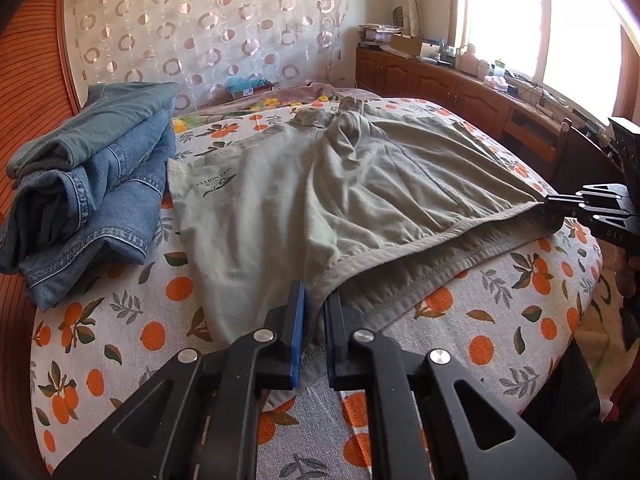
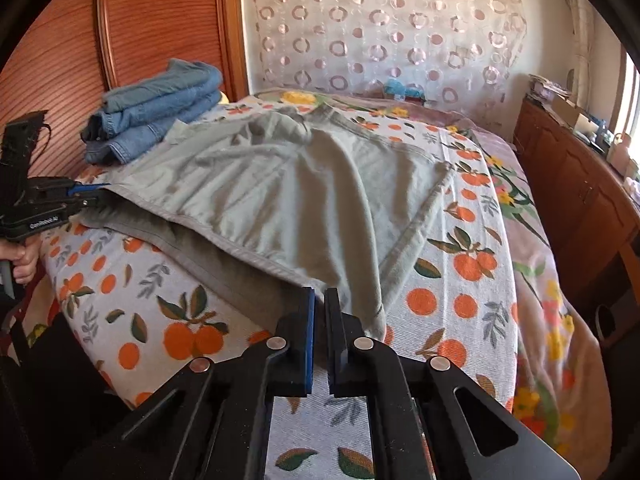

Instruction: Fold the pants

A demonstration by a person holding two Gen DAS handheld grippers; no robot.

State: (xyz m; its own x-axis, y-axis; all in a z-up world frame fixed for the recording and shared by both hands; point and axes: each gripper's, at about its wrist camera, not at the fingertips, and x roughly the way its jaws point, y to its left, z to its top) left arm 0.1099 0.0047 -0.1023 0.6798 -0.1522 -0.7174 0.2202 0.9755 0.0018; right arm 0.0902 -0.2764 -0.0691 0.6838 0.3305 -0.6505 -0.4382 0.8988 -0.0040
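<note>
Grey-green pants [image 1: 300,184] lie spread on the bed, waistband toward me and legs toward the far side. In the left wrist view my left gripper [image 1: 316,304] is shut on the waistband's near left corner, with fabric pinched between its blue pads. My right gripper [image 1: 550,205] shows at the right edge, clamped on the waistband's other corner. In the right wrist view the pants [image 2: 280,184] run away from my right gripper [image 2: 320,300], which is shut on the waistband's edge. The left gripper [image 2: 100,196] grips the far corner at the left. The upper waistband layer is lifted off the lower one.
A stack of folded jeans [image 1: 88,184] [image 2: 156,108] sits at the left by the wooden headboard [image 2: 60,72]. The orange-print bedcover [image 1: 500,280] drops off at the near edge. Wooden cabinets [image 1: 440,80] with clutter line the right wall under a bright window. A hand [image 2: 24,260] holds the left gripper's handle.
</note>
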